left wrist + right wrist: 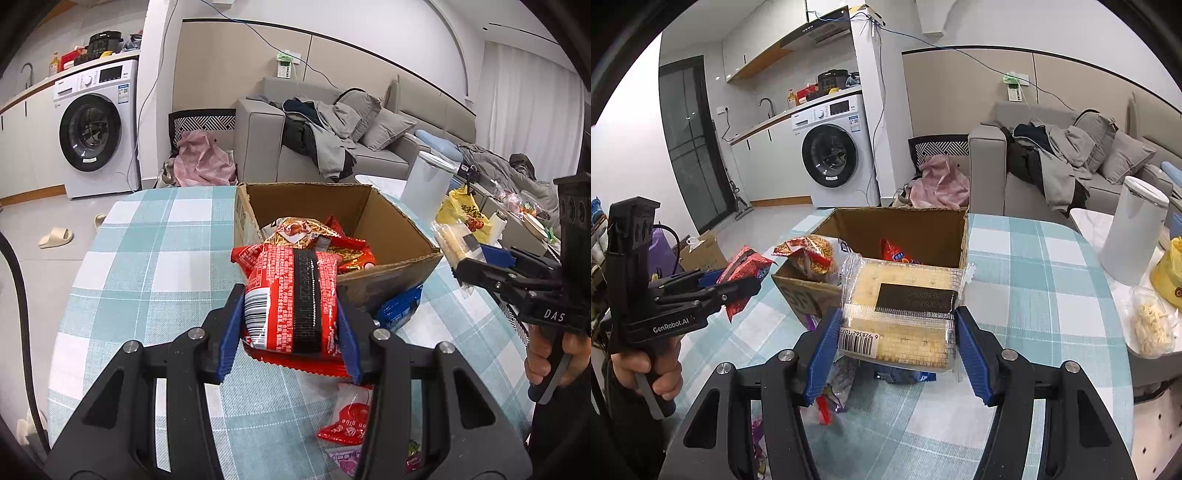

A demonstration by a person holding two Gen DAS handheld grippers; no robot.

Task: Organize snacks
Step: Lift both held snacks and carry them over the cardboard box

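Note:
My left gripper (290,328) is shut on a red snack packet (291,295) and holds it above the table, just in front of the open cardboard box (391,218). The box holds several red and yellow snack bags (306,236). My right gripper (895,339) is shut on a clear pack of pale crackers (905,306), held at the box's near right corner (960,236). In the right wrist view the left gripper (738,284) shows at the left with its red packet (746,266). In the left wrist view the right gripper (465,266) shows at the right with the cracker pack (452,240).
Loose snacks lie on the checked tablecloth (147,258): a blue packet (399,306), a red packet (347,417) and a purple one (343,458). A white canister (1132,229), a yellow bag (1171,273) and a clear bag of snacks (1152,328) stand at the right.

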